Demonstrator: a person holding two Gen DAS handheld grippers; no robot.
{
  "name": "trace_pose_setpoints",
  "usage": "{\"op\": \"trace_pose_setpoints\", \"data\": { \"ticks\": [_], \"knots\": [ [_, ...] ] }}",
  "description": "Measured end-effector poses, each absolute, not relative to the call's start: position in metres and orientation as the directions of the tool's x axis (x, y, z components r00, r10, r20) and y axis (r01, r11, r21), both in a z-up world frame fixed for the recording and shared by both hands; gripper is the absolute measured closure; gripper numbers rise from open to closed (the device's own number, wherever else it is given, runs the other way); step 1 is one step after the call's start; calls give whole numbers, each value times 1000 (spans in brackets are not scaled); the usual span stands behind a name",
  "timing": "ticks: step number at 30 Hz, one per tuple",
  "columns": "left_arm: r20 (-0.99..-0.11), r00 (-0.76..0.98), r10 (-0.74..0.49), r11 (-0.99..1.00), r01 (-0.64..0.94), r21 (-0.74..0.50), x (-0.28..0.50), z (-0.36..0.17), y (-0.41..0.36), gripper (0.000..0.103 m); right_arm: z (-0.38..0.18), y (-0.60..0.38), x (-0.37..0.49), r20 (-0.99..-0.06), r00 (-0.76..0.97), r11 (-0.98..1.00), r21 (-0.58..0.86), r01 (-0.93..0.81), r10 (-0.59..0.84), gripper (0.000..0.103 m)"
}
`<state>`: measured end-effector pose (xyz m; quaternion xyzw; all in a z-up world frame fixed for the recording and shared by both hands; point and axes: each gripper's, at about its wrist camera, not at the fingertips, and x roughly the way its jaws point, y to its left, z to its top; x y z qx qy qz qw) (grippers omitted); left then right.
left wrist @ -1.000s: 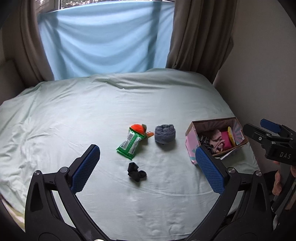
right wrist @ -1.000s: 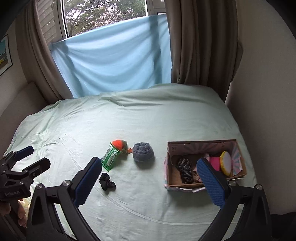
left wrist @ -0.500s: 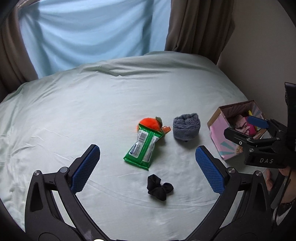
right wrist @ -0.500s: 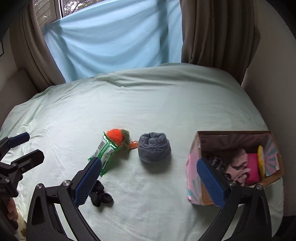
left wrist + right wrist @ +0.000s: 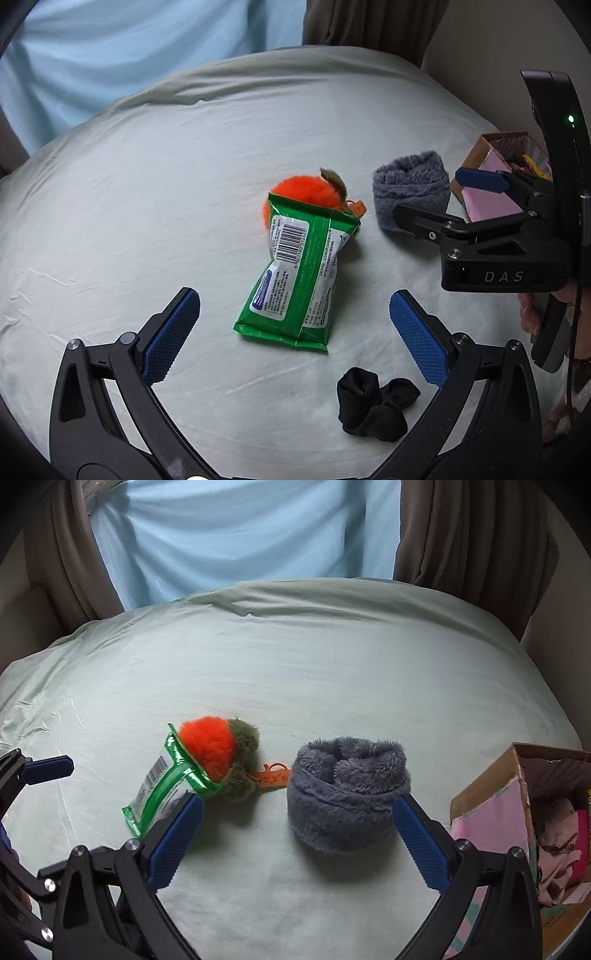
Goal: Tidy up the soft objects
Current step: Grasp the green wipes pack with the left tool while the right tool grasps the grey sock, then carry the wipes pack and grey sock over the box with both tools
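Left gripper (image 5: 294,321) is spread wide above the green packet (image 5: 301,273). Right gripper (image 5: 297,837) is spread wide, flanking the grey rolled towel (image 5: 347,794) without contact.

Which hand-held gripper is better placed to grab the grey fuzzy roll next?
Right. The right hand-held gripper is open with the grey fuzzy roll centred just ahead of its fingers, near the box. The left hand-held gripper faces the green packet instead.

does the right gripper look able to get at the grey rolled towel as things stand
Probably yes. The right gripper is open, with the grey towel lying straight ahead between its fingers and nothing in between; the box sits off to the side.
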<state>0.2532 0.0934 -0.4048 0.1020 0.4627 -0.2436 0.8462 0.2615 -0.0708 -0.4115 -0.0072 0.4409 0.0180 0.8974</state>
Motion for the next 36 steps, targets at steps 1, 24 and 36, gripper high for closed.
{"op": "trace_pose_setpoints", "data": {
  "ticks": [1, 24, 36],
  "knots": [
    [-835, 448, -321, 855, 516, -52, 257, -412, 90, 1, -418, -72, 266, -793, 609, 1000, -5, -29, 13, 1],
    [-875, 380, -300, 829, 558, -42, 299, -466, 57, 63, -471, -116, 299, -810, 584, 995, -2, 95, -58, 37],
    [-860, 409, -307, 837, 546, -39, 288, -414, 56, 68, -427, -118, 276, -788, 614, 996, 32, 86, -28, 49]
  ]
}}
